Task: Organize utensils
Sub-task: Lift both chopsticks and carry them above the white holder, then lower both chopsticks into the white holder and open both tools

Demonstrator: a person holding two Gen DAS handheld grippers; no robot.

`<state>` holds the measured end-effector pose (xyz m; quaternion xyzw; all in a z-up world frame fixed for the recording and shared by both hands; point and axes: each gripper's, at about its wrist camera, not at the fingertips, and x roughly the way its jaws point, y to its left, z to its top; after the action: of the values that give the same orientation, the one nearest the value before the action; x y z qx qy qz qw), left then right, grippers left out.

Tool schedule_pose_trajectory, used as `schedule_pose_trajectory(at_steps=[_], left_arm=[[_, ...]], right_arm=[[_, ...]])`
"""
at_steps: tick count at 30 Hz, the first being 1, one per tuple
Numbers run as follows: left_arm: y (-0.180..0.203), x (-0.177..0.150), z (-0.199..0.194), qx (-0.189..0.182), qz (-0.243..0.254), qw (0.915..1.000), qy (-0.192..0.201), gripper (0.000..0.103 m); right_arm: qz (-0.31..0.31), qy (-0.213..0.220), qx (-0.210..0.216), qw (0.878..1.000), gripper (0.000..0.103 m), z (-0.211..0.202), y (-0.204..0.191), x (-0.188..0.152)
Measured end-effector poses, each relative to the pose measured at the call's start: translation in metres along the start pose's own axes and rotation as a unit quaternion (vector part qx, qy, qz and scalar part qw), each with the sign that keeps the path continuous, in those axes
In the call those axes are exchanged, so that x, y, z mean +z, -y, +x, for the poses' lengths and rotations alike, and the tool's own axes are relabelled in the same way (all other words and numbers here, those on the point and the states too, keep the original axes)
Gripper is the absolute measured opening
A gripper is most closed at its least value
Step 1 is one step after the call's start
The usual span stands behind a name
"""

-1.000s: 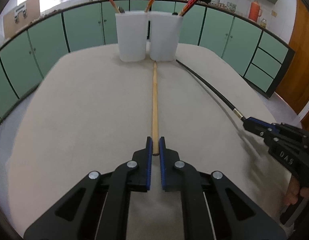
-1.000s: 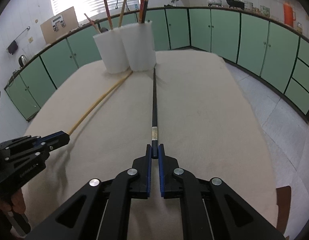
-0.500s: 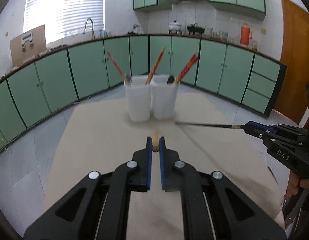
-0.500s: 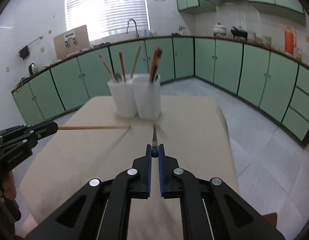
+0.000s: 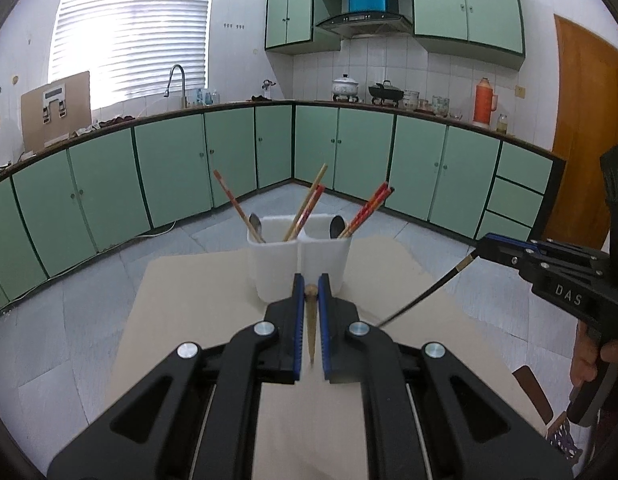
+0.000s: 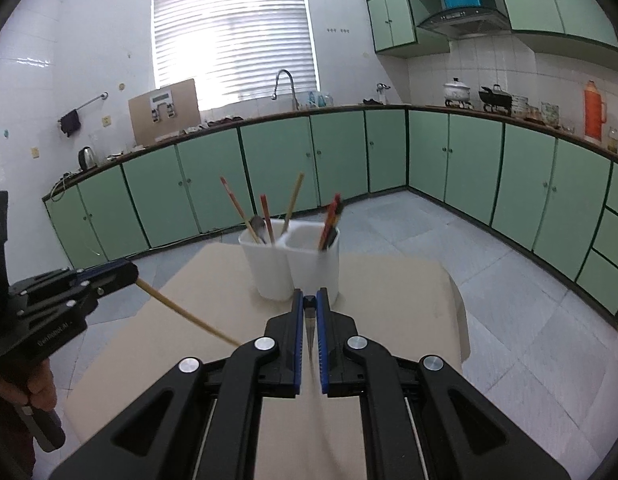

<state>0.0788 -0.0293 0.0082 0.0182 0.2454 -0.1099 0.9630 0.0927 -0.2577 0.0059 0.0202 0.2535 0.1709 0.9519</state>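
Observation:
My left gripper [image 5: 310, 285] is shut on the top end of a light wooden chopstick [image 5: 311, 332], which hangs tip-down above the beige table [image 5: 189, 300]. In the right wrist view, that left gripper [image 6: 129, 272] and wooden chopstick [image 6: 181, 312] show at the left. My right gripper [image 6: 309, 300] is shut on the end of a black chopstick [image 6: 309, 330], likewise off the table. The left wrist view has the right gripper [image 5: 479, 242] and black chopstick [image 5: 425, 294] at the right. Two white cups [image 5: 273, 272] [image 6: 313, 272] stand touching at the table's far end, holding red and wooden chopsticks and spoons.
Green kitchen cabinets [image 5: 169, 168] run around the room beyond the table, with grey floor tiles between. A person's hands grip the handles [image 5: 589, 356] [image 6: 37, 392]. A brown chair corner [image 5: 527, 384] shows at the lower right of the table.
Both grippers have risen and tipped upward, lifting the wooden and black chopsticks off the table. The chopsticks now hang tip-down, and the cups sit lower and farther away in view.

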Motion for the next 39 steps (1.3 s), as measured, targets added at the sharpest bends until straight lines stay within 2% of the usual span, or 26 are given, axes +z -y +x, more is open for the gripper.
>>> schedule_pose_trajectory(at_steps=[16, 22, 31, 39], left_arm=[[-0.009, 0.028, -0.001, -0.009, 0.004, 0.9996, 0.026, 0.006], [-0.013, 0.057, -0.007, -0.004, 0.010, 0.9982, 0.059, 0.006], [-0.013, 0.120, -0.009, 0.004, 0.015, 0.9919, 0.126, 0.006], [-0.014, 0.159, 0.020, 0.014, 0.016, 0.9864, 0.163, 0.006]], right_arm=[[-0.032, 0.010, 0.026, 0.999, 0.006, 0.003, -0.007, 0.038], [-0.034, 0.041, 0.041, 0.998, 0.006, -0.002, -0.011, 0.073], [-0.026, 0.104, 0.034, 0.994, 0.006, -0.001, -0.010, 0.140], [-0.030, 0.114, 0.011, 0.993, 0.006, 0.034, -0.005, 0.169]])
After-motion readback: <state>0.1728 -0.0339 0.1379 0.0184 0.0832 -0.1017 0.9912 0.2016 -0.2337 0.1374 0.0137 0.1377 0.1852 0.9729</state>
